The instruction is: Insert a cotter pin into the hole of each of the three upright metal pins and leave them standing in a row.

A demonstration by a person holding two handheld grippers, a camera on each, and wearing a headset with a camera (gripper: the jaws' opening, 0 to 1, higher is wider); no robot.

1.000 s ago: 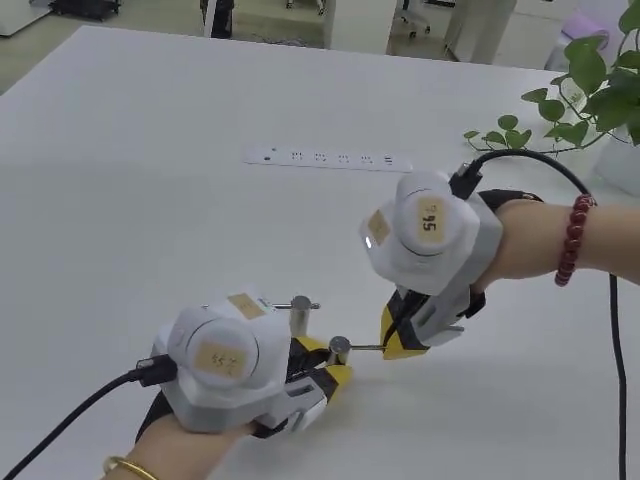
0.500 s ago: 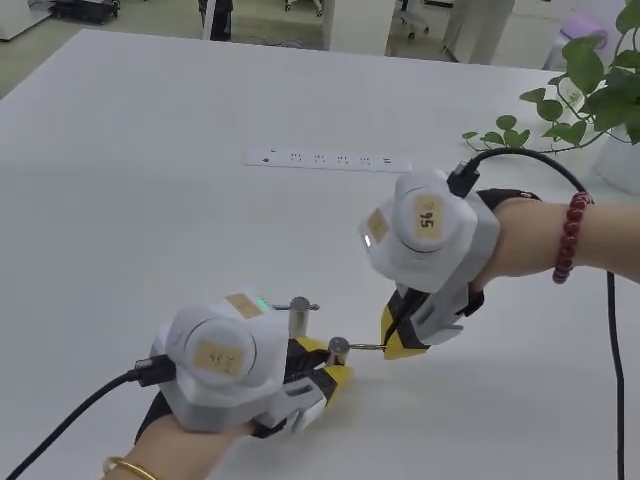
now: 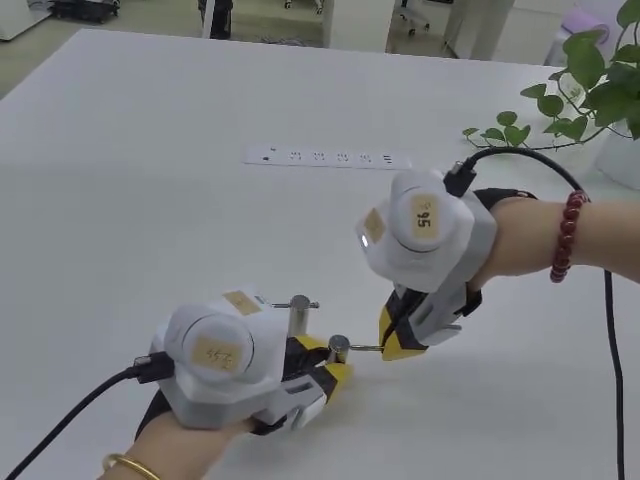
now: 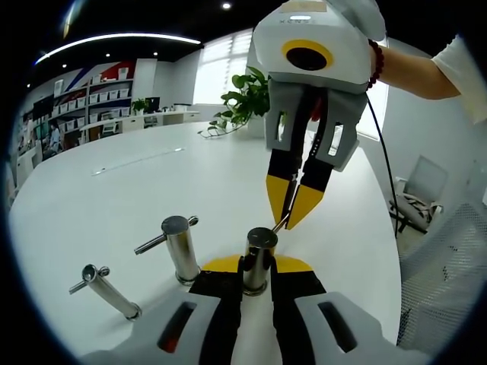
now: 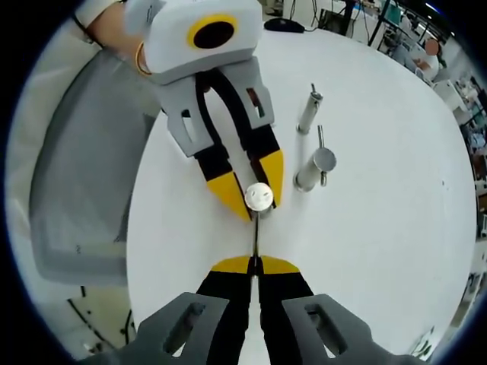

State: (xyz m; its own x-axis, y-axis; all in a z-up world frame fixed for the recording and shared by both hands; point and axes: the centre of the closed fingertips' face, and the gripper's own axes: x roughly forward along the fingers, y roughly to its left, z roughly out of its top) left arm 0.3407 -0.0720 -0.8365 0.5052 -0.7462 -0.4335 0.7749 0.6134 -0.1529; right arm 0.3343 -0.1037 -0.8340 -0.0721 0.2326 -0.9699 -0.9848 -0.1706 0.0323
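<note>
Cotter pin (image 5: 256, 239), a thin grey metal wire, is pinched by its rear end between the pressed-together yellow-tipped jaws of the right gripper (image 5: 255, 265). It runs straight ahead from them. Its front tip meets the side of a short cylindrical steel pin (image 5: 259, 197) just under the flat round cap; whether the tip sits in the hole cannot be told.

The left gripper (image 4: 257, 266) clamps this steel pin low on the shaft, one jaw on each side. The pin stands upright on the white table (image 3: 150, 180), between the two grippers.

Just beside it stands a second steel pin (image 4: 181, 251), upright, with a cotter wire (image 4: 161, 238) through its head. Beyond that is a third steel pin (image 4: 110, 291), also crossed by a wire at the top. It looks tilted in the left gripper view, though the curved picture leaves that unsure.

Farther back on the table lies a white power strip (image 3: 328, 157). A green potted plant (image 3: 590, 90) stands at the far right edge.
</note>
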